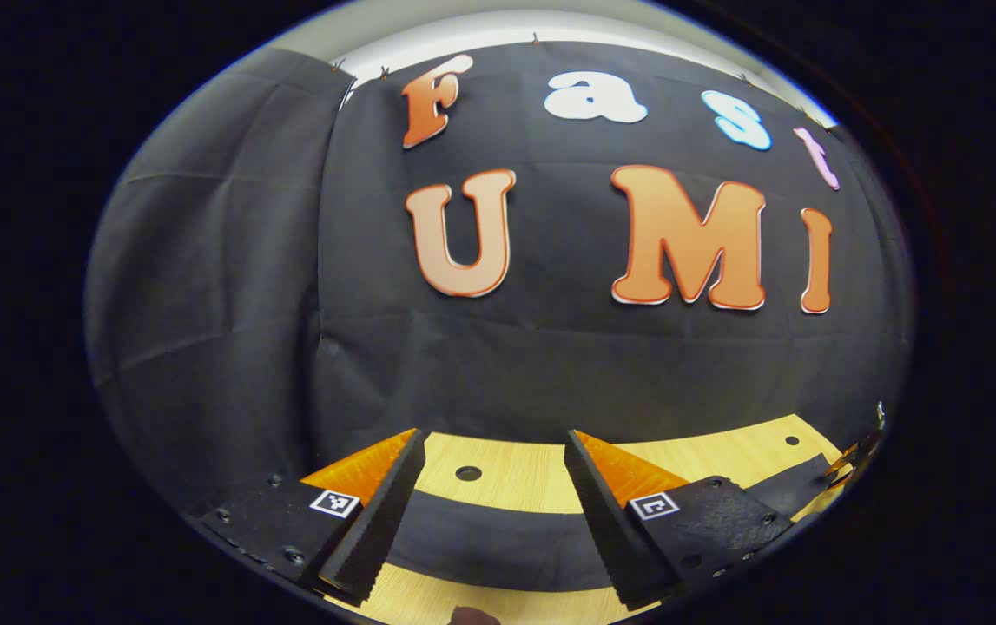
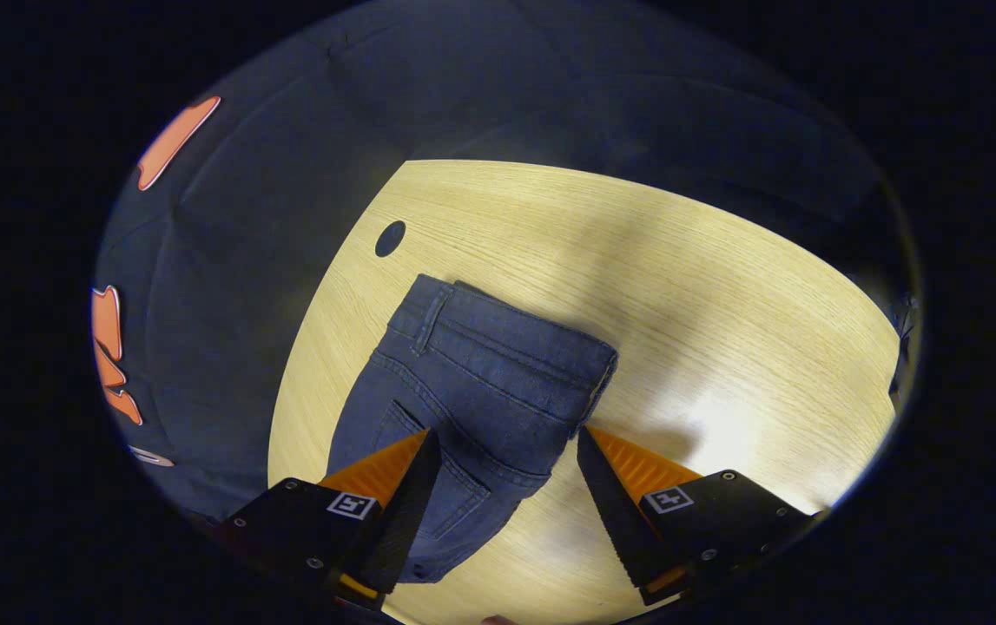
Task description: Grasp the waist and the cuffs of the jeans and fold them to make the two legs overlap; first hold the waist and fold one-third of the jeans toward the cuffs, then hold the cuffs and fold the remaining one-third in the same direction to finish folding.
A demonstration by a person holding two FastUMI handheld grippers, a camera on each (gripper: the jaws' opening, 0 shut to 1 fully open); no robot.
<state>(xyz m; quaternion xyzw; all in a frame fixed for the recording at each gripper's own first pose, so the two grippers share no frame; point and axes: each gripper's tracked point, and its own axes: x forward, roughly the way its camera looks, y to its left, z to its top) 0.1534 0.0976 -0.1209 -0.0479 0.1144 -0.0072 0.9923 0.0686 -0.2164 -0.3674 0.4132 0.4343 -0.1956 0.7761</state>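
Black cloth walls surround one pale wooden bench (image 2: 723, 286) in both views. Seen from the left gripper view, the left gripper (image 1: 493, 486) sits at the bottom of the frame, its two fingers spread apart and released, grasping nothing; between them lie a dark strip and one round hole (image 1: 468, 473) in the bench. Seen from the right gripper view, one pair of blue jeans (image 2: 480, 382) lies on the bench at centre-left, waistband toward the upper part of the frame, a back pocket visible. The right gripper (image 2: 506, 486) hovers at the bottom, two fingers spread wide, unclenched, over the jeans. Small square markers sit on each gripper; no writing is readable on them.
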